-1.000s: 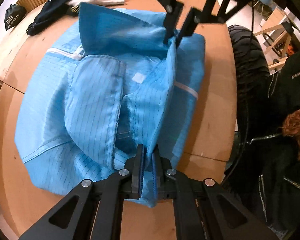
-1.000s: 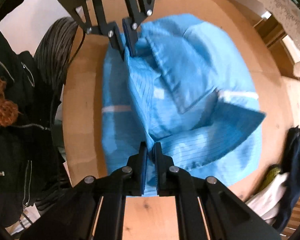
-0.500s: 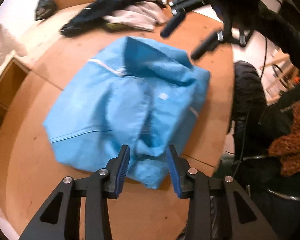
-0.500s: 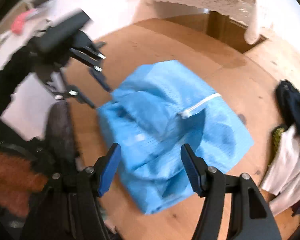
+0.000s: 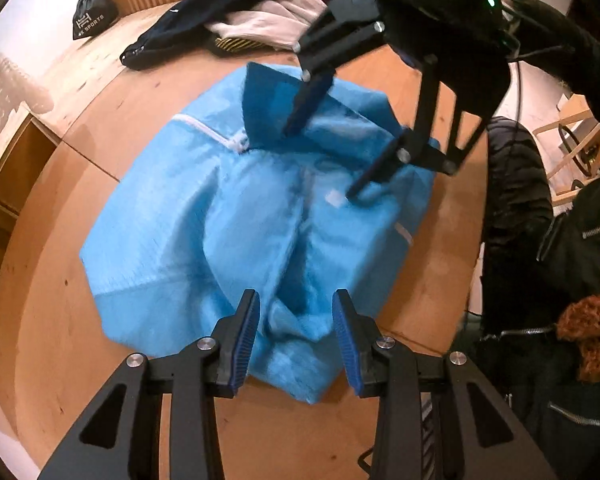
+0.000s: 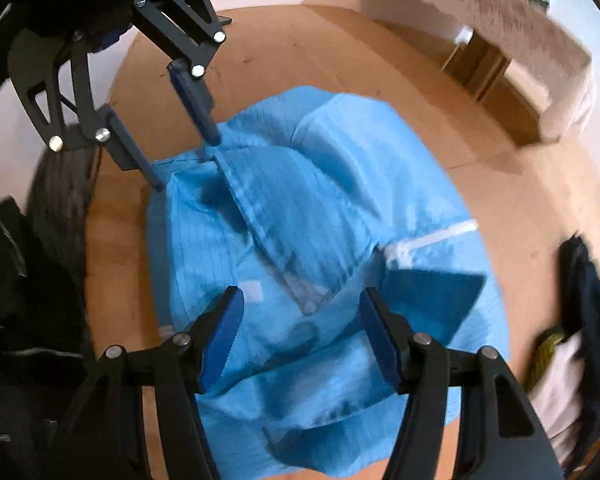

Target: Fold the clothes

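A light blue, finely striped garment (image 5: 160, 220) with a white zip strip (image 5: 208, 132) lies bundled in loose folds on the round wooden table (image 5: 60, 340). My left gripper (image 5: 296, 300) hovers open just above its near edge, nothing pressed between the blue pads. My right gripper (image 5: 320, 162) hangs open over the garment's far side, one fingertip close to a small white label. In the right wrist view the right gripper (image 6: 300, 296) stands wide over the garment (image 6: 400, 168), and the left gripper (image 6: 187, 164) is open at the opposite edge.
A pile of dark and white clothes (image 5: 240, 20) lies at the table's far edge, with a black drawstring bag (image 5: 92, 20) beyond it. A person in a black jacket (image 5: 572, 280) stands at the table's right side. Lace-covered furniture (image 6: 480, 20) is behind the table.
Both grippers were shut on a raised ridge of the blue garment; both have opened, let it go and lifted away. The ridge has dropped and the cloth lies flatter.
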`<state>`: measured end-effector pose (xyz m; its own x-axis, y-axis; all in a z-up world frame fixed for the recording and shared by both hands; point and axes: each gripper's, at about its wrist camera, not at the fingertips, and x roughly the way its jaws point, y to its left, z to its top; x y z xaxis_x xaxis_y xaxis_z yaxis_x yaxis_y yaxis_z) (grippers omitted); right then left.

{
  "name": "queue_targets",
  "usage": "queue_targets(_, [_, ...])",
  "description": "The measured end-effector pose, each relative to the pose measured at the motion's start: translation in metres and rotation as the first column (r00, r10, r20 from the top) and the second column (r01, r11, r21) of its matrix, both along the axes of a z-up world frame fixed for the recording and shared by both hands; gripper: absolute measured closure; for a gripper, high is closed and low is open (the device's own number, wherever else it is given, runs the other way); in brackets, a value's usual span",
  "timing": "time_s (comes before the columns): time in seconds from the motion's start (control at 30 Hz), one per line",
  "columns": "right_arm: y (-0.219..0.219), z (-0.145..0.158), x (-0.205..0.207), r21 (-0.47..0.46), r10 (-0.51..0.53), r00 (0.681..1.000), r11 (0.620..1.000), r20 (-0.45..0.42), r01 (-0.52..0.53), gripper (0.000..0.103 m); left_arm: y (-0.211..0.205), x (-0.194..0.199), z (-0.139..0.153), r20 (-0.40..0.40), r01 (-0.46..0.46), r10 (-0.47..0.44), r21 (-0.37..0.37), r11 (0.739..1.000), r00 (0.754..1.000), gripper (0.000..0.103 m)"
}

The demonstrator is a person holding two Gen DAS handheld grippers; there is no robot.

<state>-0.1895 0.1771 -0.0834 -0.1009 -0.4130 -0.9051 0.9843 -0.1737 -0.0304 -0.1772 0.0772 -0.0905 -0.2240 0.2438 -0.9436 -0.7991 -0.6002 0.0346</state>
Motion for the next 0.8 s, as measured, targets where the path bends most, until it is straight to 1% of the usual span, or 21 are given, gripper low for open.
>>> queue_targets(0.1, [-0.002, -0.004, -0.019, -0.007, -0.066, 0.991, 0.998, 0.119, 0.067, 0.044, 0.006, -0.009, -0.005, -0.021, 0.019, -0.02, -0.04, 0.999, 1.0, 0.067])
queue_targets(0.17, [-0.005, -0.003, -0.022, -0.006, -0.07, 0.988, 0.997, 0.136, 0.071, 0.047, 0.006, -0.013, -0.011, -0.023, 0.019, -0.02, -0.077, 0.997, 1.0, 0.067])
queue_targets(0.27, [-0.009, -0.005, -0.027, -0.01, -0.073, 0.984, 0.997, 0.165, 0.076, 0.048, 0.004, -0.014, -0.018, -0.004, 0.01, -0.011, -0.079, 0.997, 1.0, 0.067])
queue_targets(0.33, [-0.012, -0.012, -0.033, 0.009, -0.093, 0.978, 0.996, 0.186, 0.093, 0.048, 0.001, -0.013, -0.019, 0.0, 0.006, -0.005, -0.066, 0.998, 1.0, 0.067])
queue_targets(0.4, [-0.013, -0.02, -0.039, 0.021, -0.116, 0.969, 0.993, 0.217, 0.115, 0.052, -0.003, -0.01, -0.017, -0.001, 0.001, -0.001, -0.056, 0.998, 1.0, 0.067])
queue_targets(0.43, [-0.013, -0.022, -0.043, 0.022, -0.129, 0.962, 0.992, 0.239, 0.128, 0.057, -0.005, -0.008, -0.017, -0.004, -0.001, 0.001, -0.055, 0.998, 1.0, 0.067])
queue_targets(0.47, [-0.012, -0.022, -0.047, 0.004, -0.13, 0.949, 0.991, 0.288, 0.135, 0.066, -0.007, -0.007, -0.016, -0.008, -0.001, 0.0, -0.055, 0.998, 1.0, 0.067])
queue_targets(0.5, [-0.011, -0.021, -0.05, -0.017, -0.127, 0.931, 0.99, 0.342, 0.141, 0.074, -0.01, -0.005, -0.017, -0.008, -0.002, 0.001, -0.054, 0.999, 1.0, 0.067])
queue_targets(0.53, [-0.009, -0.02, -0.053, -0.043, -0.122, 0.911, 0.988, 0.393, 0.151, 0.088, -0.012, -0.005, -0.018, -0.007, -0.005, 0.005, -0.054, 0.999, 1.0, 0.067])
queue_targets(0.57, [-0.008, -0.018, -0.056, -0.069, -0.115, 0.889, 0.984, 0.444, 0.162, 0.095, -0.014, -0.006, -0.019, -0.008, -0.012, 0.011, -0.055, 0.998, 1.0, 0.067])
queue_targets(0.7, [-0.004, -0.005, -0.07, -0.162, -0.127, 0.826, 0.953, 0.549, 0.254, 0.098, -0.019, -0.008, -0.025, -0.007, -0.029, 0.029, -0.054, 0.998, 1.0, 0.067])
queue_targets(0.77, [-0.001, 0.005, -0.08, -0.199, -0.137, 0.794, 0.93, 0.593, 0.309, 0.099, -0.019, -0.007, -0.028, -0.012, -0.027, 0.027, -0.056, 0.998, 1.0, 0.067])
queue_targets(0.8, [0.002, 0.008, -0.086, -0.213, -0.144, 0.769, 0.915, 0.623, 0.344, 0.099, -0.018, -0.007, -0.029, -0.015, -0.024, 0.023, -0.055, 0.998, 1.0, 0.066])
